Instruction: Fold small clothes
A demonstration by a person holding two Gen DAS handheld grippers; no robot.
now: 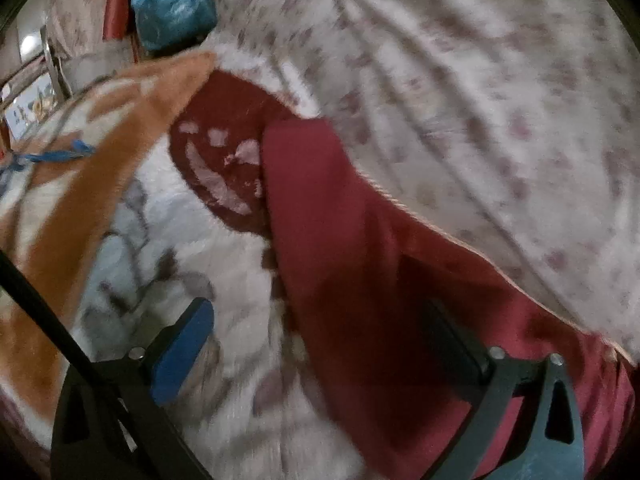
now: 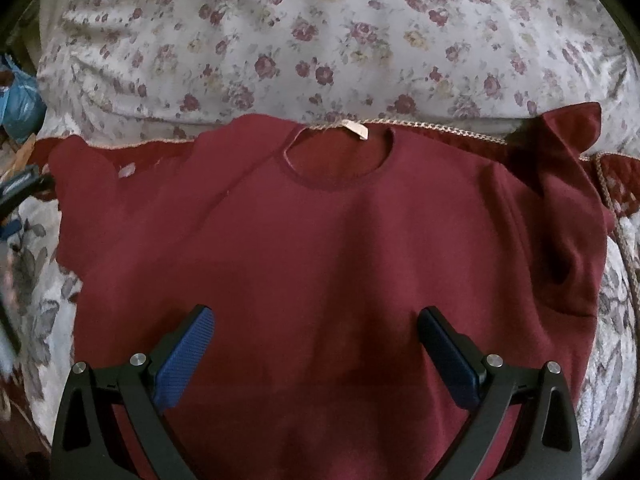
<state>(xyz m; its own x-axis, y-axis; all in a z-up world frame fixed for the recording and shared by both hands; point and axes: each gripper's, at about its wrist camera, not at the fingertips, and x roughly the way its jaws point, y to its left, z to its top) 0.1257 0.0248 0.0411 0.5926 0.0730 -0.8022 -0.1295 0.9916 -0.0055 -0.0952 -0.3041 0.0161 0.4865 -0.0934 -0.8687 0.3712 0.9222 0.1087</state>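
Note:
A maroon short-sleeved T-shirt (image 2: 320, 240) lies spread flat on the bed, its neck hole and white label (image 2: 356, 128) towards the far side. Its right sleeve (image 2: 568, 184) is rumpled and stands up a little. My right gripper (image 2: 316, 320) hangs open over the lower middle of the shirt, with nothing between its blue pads (image 2: 184, 352). The left wrist view is blurred. It shows the shirt's left part (image 1: 340, 248) running diagonally. My left gripper (image 1: 320, 320) is open and empty, one finger over the shirt and the other over the pale blanket (image 1: 224, 264).
A floral duvet (image 2: 320, 32) bulges behind the shirt. An orange-and-white blanket (image 1: 80, 208) lies at the left, with a blue plastic bag (image 1: 172, 4) beyond it. A maroon quilt with a braided edge (image 2: 448, 130) shows under the shirt's far side.

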